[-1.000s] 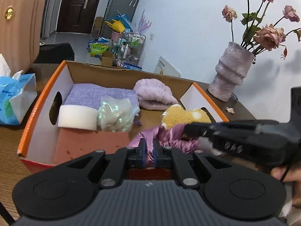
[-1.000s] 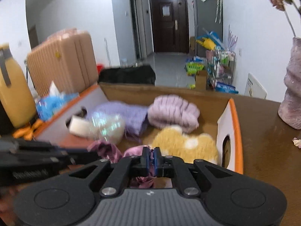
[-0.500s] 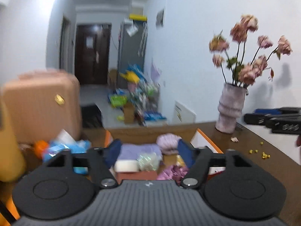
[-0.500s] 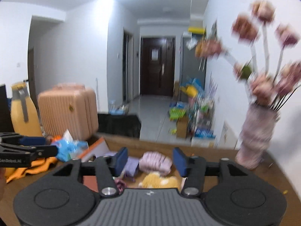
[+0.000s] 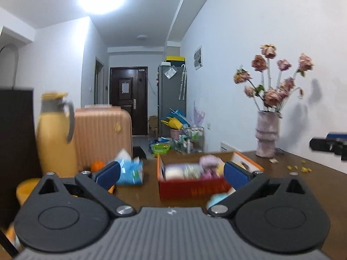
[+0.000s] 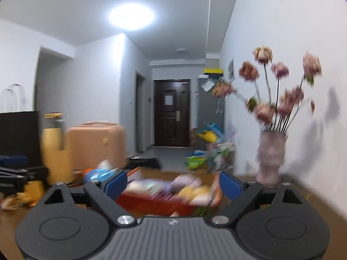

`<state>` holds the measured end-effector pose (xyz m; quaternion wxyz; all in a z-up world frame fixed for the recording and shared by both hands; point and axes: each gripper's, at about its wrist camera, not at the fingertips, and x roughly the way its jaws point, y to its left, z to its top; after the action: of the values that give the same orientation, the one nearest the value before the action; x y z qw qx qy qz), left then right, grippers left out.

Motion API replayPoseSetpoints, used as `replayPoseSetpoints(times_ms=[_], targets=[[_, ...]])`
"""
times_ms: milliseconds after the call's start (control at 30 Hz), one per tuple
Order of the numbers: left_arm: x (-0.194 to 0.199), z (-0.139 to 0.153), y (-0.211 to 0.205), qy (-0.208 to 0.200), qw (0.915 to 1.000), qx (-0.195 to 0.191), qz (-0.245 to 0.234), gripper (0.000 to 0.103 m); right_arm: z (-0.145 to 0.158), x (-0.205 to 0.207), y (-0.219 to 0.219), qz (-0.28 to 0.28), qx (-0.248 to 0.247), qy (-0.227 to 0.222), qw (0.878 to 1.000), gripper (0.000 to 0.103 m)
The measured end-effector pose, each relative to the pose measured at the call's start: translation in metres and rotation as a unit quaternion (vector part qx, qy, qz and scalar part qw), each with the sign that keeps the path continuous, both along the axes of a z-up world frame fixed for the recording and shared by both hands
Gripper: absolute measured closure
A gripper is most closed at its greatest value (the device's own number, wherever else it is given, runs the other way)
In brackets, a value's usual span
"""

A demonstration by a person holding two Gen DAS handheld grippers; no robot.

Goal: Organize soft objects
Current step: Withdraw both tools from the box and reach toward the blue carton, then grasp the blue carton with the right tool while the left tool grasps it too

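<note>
An orange-rimmed cardboard box [image 5: 190,189] stands on the brown table and holds several soft things, blurred: a white sponge [image 5: 173,171], a pink fluffy piece [image 5: 209,161], a purple cloth. The box also shows in the right wrist view [image 6: 151,203], with a yellow plush [image 6: 190,191] in it. My left gripper [image 5: 172,174] is open and empty, held back from the box. My right gripper [image 6: 172,183] is open and empty, also held back. The right gripper shows at the far right of the left wrist view [image 5: 329,145].
A vase of dried roses [image 5: 266,138] stands at the back right of the table. A blue tissue pack [image 5: 130,170], a yellow jug [image 5: 53,134] and an orange [image 5: 97,165] are at the left. A pink suitcase [image 5: 104,134] stands behind. Yellow crumbs [image 5: 301,169] lie at the right.
Both grippers were shut on the purple cloth over the box a second ago. Both have opened, let it drop in the box, and drawn back and up.
</note>
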<state>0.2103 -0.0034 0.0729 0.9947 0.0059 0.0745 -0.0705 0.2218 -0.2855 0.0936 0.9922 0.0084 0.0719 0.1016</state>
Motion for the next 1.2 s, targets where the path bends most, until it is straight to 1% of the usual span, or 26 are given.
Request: replayPoseSetpoints(times_ms=[33,100,167,233,300,367,533,767,900,967,1033,1100,1133,1167,1200], targets=[[-0.012,-0.010,0.003,0.004,1.0000,-0.003,-0.003,0.000,-0.013,-0.015,0.003,0.004,0.009,0.002,1.000,0.011],[-0.026,-0.027,0.008,0.029,0.9996,-0.003,-0.005,0.000,-0.040,-0.042,0.006,0.004,0.018,0.001,1.000,0.009],[-0.029,-0.038,0.007,0.057,0.9983,0.006,-0.007,0.000,-0.063,-0.055,0.009,-0.006,0.012,0.025,1.000,0.009],[-0.031,-0.043,0.009,0.061,0.9981,0.011,-0.002,0.000,-0.077,-0.058,0.009,-0.011,0.010,0.055,0.998,0.009],[-0.034,-0.045,0.012,0.061,0.9981,0.001,0.001,0.000,-0.082,-0.062,0.011,-0.012,0.010,0.060,0.998,0.009],[-0.033,-0.046,0.013,0.066,0.9978,-0.009,-0.003,0.000,-0.082,-0.066,0.012,-0.013,0.013,0.055,0.998,0.009],[-0.029,-0.048,0.009,0.068,0.9977,0.000,-0.003,0.000,-0.083,-0.067,0.011,-0.015,0.020,0.056,0.998,0.009],[-0.008,-0.056,-0.001,0.089,0.9960,0.003,-0.008,0.000,-0.091,-0.045,0.005,-0.017,0.041,0.081,0.996,0.011],[0.020,-0.058,-0.015,0.097,0.9950,0.008,-0.020,0.000,-0.099,-0.022,0.000,-0.015,0.058,0.111,0.992,0.012],[0.037,-0.059,-0.028,0.098,0.9947,0.015,-0.026,0.000,-0.104,-0.006,-0.004,-0.014,0.071,0.137,0.988,0.019],[0.055,-0.059,-0.041,0.095,0.9942,0.022,-0.045,0.000,-0.110,0.012,-0.009,-0.014,0.093,0.161,0.983,0.023],[0.075,-0.060,-0.056,0.096,0.9928,0.027,-0.067,0.001,-0.116,0.029,-0.014,-0.006,0.118,0.178,0.977,0.031],[0.084,-0.061,-0.063,0.098,0.9916,0.029,-0.080,0.005,-0.118,0.041,-0.017,-0.001,0.135,0.188,0.973,0.032],[0.095,-0.062,-0.072,0.100,0.9900,0.032,-0.094,0.009,-0.121,0.051,-0.019,0.002,0.148,0.197,0.969,0.037],[0.108,-0.065,-0.081,0.106,0.9878,0.037,-0.108,0.017,-0.123,0.062,-0.021,0.005,0.160,0.206,0.965,0.041]])
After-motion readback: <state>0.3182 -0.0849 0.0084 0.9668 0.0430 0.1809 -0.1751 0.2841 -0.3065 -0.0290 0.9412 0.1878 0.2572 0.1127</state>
